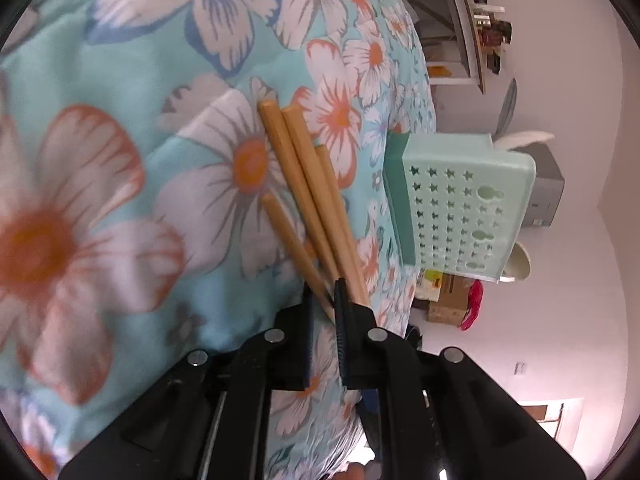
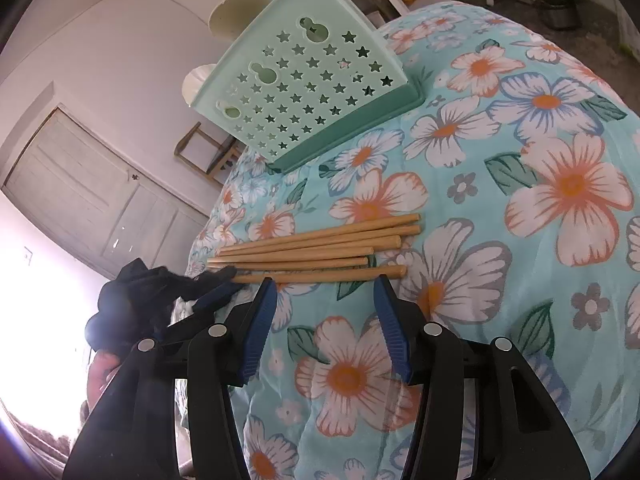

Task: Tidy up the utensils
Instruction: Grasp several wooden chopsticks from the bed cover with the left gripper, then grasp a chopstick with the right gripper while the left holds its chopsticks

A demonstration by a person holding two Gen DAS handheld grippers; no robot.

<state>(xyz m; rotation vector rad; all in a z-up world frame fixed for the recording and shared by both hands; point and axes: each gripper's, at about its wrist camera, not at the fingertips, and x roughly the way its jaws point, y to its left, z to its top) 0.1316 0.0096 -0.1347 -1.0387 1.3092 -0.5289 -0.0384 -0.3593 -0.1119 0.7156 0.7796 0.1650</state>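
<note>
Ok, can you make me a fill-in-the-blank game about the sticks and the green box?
1. The wooden chopsticks lie on a cloth printed with ____.
2. The green utensil holder has holes shaped like ____.
3. The left gripper is shut on the tips of the ____.
4. The right gripper has its jaws ____.

Missing words: flowers; stars; chopsticks; open

Tan wooden chopsticks (image 2: 316,250); mint-green star-pierced holder (image 2: 308,80); turquoise cloth (image 2: 500,240), orange-white flowers.
</note>
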